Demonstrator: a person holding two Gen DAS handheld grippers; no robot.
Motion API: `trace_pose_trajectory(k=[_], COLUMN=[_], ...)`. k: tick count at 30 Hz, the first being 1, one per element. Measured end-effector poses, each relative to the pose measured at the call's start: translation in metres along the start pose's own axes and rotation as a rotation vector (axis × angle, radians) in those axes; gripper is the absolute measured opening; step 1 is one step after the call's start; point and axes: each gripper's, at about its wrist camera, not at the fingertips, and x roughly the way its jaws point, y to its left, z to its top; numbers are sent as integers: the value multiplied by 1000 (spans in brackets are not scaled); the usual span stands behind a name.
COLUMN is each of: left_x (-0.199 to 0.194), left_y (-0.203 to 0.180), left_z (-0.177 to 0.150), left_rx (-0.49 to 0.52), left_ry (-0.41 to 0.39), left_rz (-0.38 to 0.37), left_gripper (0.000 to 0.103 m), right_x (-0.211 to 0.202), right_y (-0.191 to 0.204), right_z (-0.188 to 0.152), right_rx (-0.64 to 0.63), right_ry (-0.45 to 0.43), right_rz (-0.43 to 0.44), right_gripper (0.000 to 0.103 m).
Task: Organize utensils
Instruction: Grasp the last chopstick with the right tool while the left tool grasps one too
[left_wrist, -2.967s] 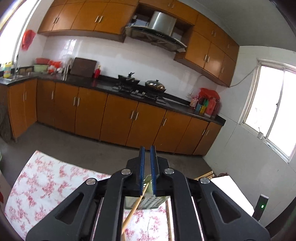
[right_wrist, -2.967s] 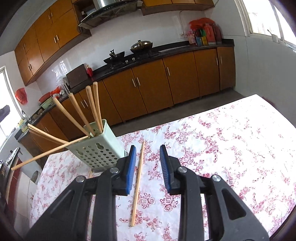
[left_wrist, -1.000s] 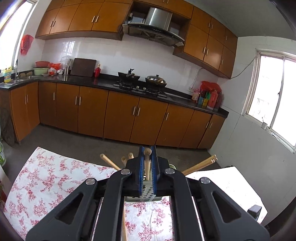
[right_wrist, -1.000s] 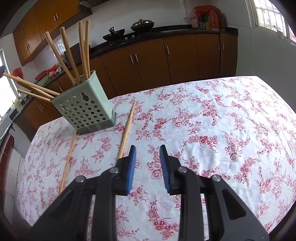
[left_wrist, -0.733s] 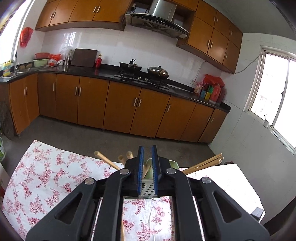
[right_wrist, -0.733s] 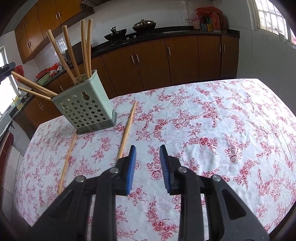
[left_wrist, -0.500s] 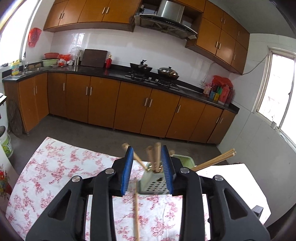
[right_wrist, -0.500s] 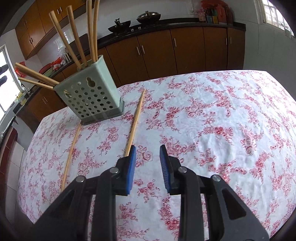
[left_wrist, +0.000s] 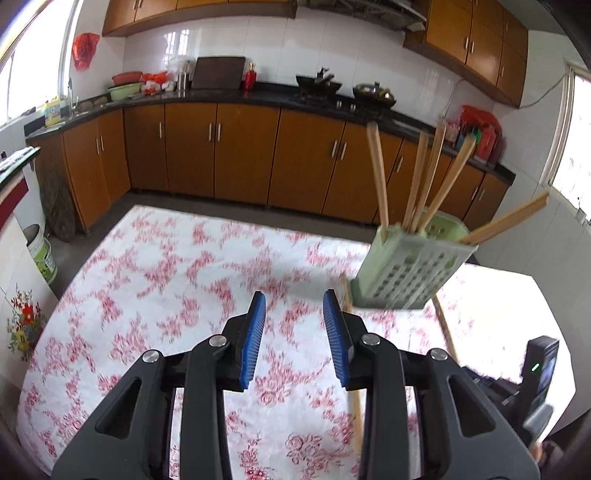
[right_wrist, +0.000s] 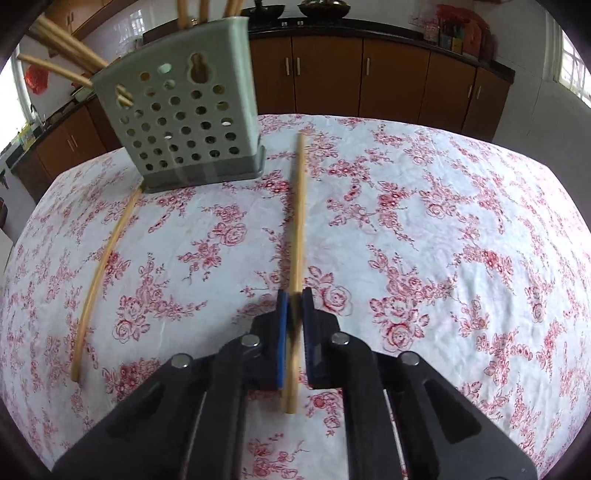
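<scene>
A pale green perforated holder (right_wrist: 184, 122) stands on the flowered tablecloth (right_wrist: 443, 221) with several wooden chopsticks (left_wrist: 380, 177) leaning out of it. My right gripper (right_wrist: 294, 295) is low over the cloth and shut on a loose chopstick (right_wrist: 299, 206) near its close end; the stick points toward the holder. A second loose chopstick (right_wrist: 99, 273) lies left of it, its far tip at the holder's base. My left gripper (left_wrist: 293, 295) hangs open above the cloth, left of the holder (left_wrist: 406, 273), with nothing between its fingers.
Behind the table run brown kitchen cabinets (left_wrist: 240, 151) under a dark counter with pots. A white bucket (left_wrist: 40, 251) stands on the floor at the left. A black device with a green light (left_wrist: 537, 365) sits at the table's right edge.
The left gripper let a chopstick go into the holder, opened, and dropped down to the left. The right gripper sank toward the cloth and shut on the loose chopstick.
</scene>
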Motion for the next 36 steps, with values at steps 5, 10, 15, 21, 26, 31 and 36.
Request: trace_pose_trajectory(k=[5, 10, 15, 21, 26, 31, 36], left_x=[29, 54, 69, 84, 91, 99, 99], left_y=[-15, -40, -60, -64, -39, 4, 11], left_z=[-36, -64, -79, -92, -78, -60, -61], left_rx=[42, 84, 142, 186, 150, 97, 128], left_ry=[87, 165, 197, 207, 219, 214, 197], left_rz=[-30, -72, -53, 35, 74, 115, 93], left_gripper=[44, 44, 48, 29, 8, 8, 9], right_x=[-8, -14, -16, -18, -14, -12, -7], right_y=[-60, -75, -63, -52, -35, -26, -29], right_z=[-1, -4, -6, -7, -5, -3, 0], right_rx=[181, 183, 134, 116, 87, 49, 33], right_ry=[-22, -24, -31, -32, -28, -39, -48], right_rz=[-98, -109, -109, -80, -14, -29, -50], right_gripper=[8, 8, 9, 9, 9, 9, 9])
